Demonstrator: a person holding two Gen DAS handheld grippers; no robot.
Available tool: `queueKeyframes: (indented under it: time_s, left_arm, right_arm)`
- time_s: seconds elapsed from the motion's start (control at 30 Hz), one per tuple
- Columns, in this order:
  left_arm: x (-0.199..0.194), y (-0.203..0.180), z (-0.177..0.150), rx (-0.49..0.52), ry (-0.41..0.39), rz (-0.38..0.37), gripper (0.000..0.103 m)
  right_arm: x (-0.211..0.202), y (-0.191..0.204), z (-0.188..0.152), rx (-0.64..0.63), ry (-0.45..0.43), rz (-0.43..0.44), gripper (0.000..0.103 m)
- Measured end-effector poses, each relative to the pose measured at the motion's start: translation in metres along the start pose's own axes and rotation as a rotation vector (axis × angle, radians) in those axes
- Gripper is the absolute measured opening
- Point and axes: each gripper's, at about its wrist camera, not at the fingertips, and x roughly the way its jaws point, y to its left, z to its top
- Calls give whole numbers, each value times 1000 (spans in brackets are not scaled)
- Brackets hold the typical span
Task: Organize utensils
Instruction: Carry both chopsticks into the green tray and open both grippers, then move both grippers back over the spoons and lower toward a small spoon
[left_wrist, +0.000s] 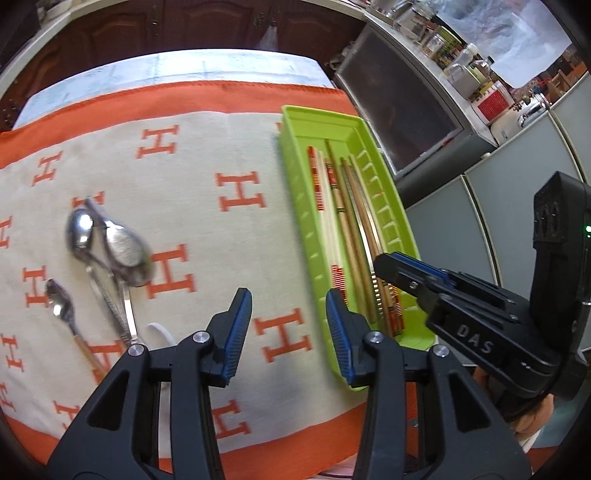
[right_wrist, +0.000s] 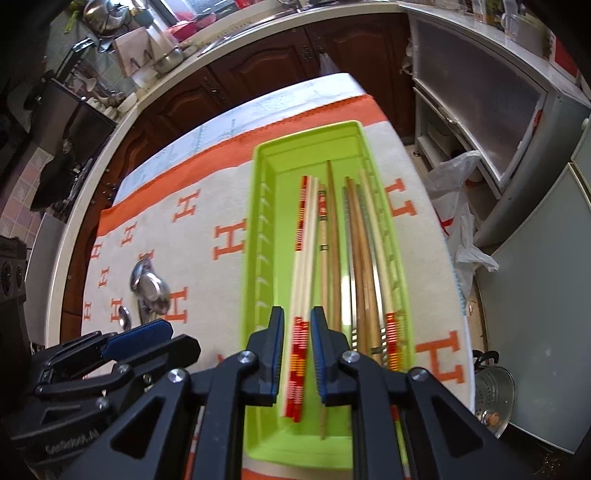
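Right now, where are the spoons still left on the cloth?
The spoons lie on the H-patterned cloth, left of the green tray in the left wrist view, ahead and left of the left gripper.

Lime-green plastic tray, long and slotted along its walls, lying at frame centre and holding chopsticks lengthwise: white pairs with red-banded ends, plain wooden ones. Three steel spoons lie overlapping at left on the cloth.

spoon handles: ends hidden behind left claw | spoons' count: perhaps three, blurred
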Motion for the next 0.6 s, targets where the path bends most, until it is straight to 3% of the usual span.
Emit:
queueKeyframes:
  time_s: [0.4,0.6]
  left_arm:
    - [-48,62,-21,-82,-84,70,38]
    - [-70,97,-34,-137,-130,109,38]
  right_arm:
    - [-9,48,-13,-78,-9,76,15]
    - [-8,76,-18,-137,4,74,14]
